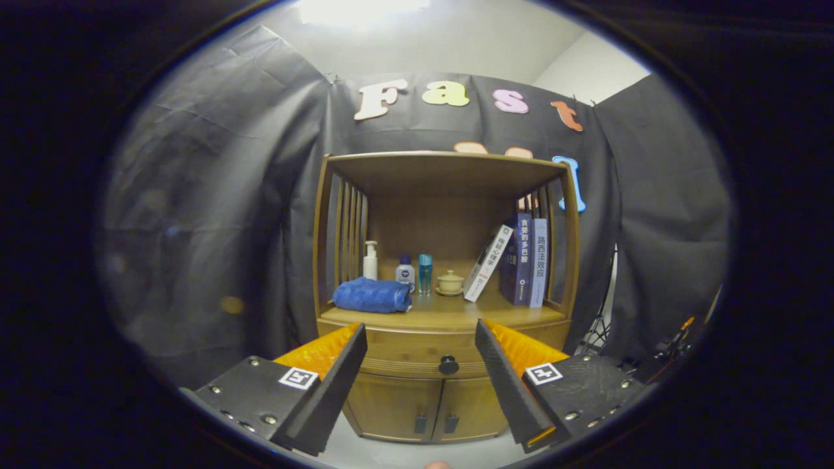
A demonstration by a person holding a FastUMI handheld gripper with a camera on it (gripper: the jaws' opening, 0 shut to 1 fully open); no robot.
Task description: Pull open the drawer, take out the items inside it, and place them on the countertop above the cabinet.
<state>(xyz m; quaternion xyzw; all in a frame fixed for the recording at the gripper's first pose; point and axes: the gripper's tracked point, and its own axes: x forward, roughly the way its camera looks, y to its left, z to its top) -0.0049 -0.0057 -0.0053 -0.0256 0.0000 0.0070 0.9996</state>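
**Lining up on the drawer knob, nothing opened yet**

I judge this to be the very first step: the approach to the drawer. The drawer (pixel 417 355) sits shut in the wooden cabinet (pixel 443 391) ahead of me, its front flush with the frame, so whatever lies inside is hidden and I cannot say what I will be lifting out.

Going from left to right: my left finger (pixel 335 378) stands wide of the cabinet's left half, touching nothing. Beyond it, on the countertop (pixel 449 319), lies a rolled blue towel (pixel 373 295), with a white pump bottle (pixel 370 260) and two small bottles (pixel 414 271) behind it. Between my fingers, well ahead of the tips, is the dark round knob (pixel 448 365) on the drawer front, a little nearer my right finger than my left. Above the knob on the countertop sits a small lidded cup (pixel 449 283). My right finger (pixel 502 378) is likewise in free air, and beyond it a few books (pixel 518 260) lean and stand at the shelf's right side.

My gripper (pixel 420 378) is spread wide and holds nothing.

The next move, as I see it, calls for going forward and slightly right until the knob sits centred between my tips, closing on it, then pulling straight back. The countertop's bare middle strip, in front of the cup, looks the likeliest landing place.
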